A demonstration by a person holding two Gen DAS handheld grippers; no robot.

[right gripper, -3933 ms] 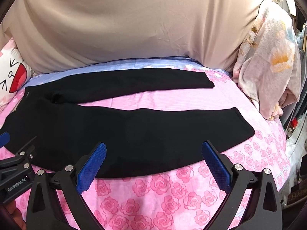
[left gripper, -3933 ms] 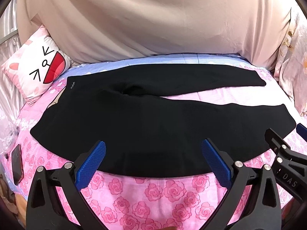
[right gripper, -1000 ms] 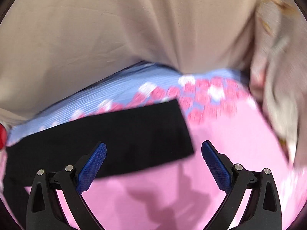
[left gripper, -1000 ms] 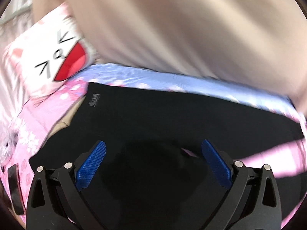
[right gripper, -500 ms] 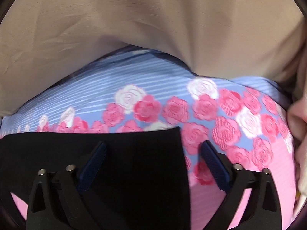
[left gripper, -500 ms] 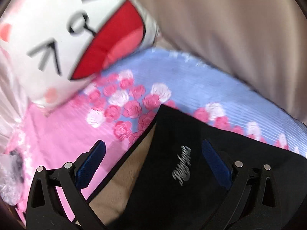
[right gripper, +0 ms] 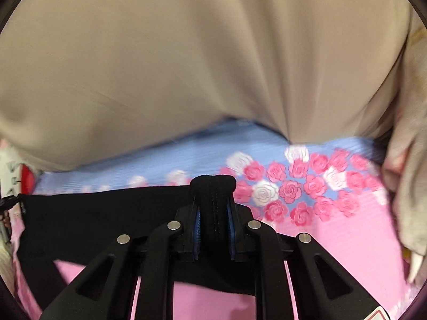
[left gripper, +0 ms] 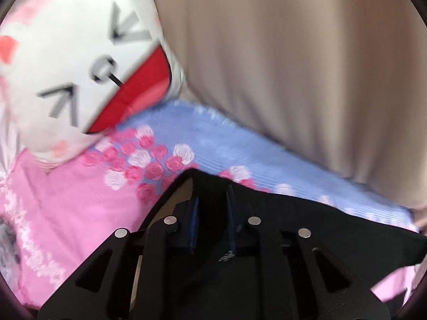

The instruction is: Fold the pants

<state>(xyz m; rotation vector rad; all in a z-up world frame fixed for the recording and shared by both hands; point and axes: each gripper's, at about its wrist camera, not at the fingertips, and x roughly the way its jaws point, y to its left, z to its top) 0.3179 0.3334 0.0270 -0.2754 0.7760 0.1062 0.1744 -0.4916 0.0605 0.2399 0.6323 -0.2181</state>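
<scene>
The black pants (left gripper: 307, 221) lie on the bed. In the left wrist view my left gripper (left gripper: 212, 202) is shut on the far waistband corner of the pants, with the fabric pinched between the blue pads. In the right wrist view my right gripper (right gripper: 213, 208) is shut on the hem end of the far pant leg (right gripper: 106, 213), and a bunched fold of black fabric sticks out above the fingertips. The rest of the pants is hidden under the gripper bodies.
The bed sheet (right gripper: 333, 240) is pink with roses and a blue striped band at the far edge. A beige curtain (right gripper: 186, 66) hangs behind the bed. A white cat-face pillow (left gripper: 80, 74) leans at the far left. Floral fabric (right gripper: 408, 186) hangs at the right.
Both grippers moved from the near edge across the pants to the far side and went from wide open to shut, the left on the waistband corner, the right on the far leg's hem.
</scene>
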